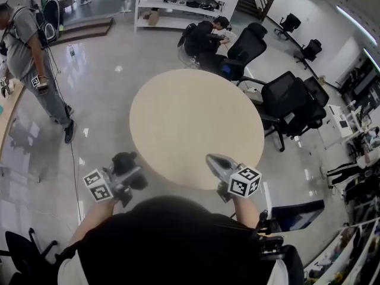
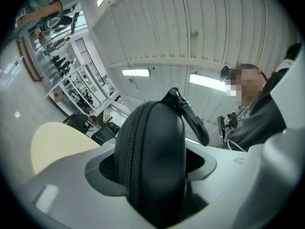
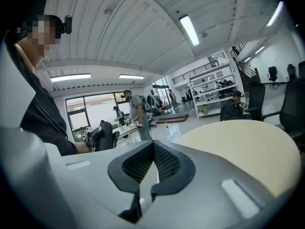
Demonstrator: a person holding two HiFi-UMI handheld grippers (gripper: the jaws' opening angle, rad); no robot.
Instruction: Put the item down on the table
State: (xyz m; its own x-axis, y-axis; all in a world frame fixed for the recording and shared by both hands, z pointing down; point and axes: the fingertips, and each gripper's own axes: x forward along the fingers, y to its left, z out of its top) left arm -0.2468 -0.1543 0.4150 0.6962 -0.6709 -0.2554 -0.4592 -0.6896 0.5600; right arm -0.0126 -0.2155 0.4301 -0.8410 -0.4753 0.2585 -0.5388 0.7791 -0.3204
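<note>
Two handheld grippers show at bottom of head view, w/ 1 round beige table ahead of them. L gripper is clenched on 1 black zip case: the left gripper view shows the case upright between the jaws, zipper running up its left side and 1 strap loop at the top. Case is off the table, held in the air just outside the tabletop's near-left edge, over shiny floor. R gripper sits at the tabletop's near-right edge; in the right gripper view its jaws meet at the tips w/ nothing between them, tabletop beyond.

One marker cube rides on each gripper, 2 in all. Wearer's black top fills the bottom of head view.

Background: 1 person stands by the left side of the room, 1 person sits beyond the table's far edge, 3 black office chairs stand past its right edge, and 1 white shelf unit is at the back.
</note>
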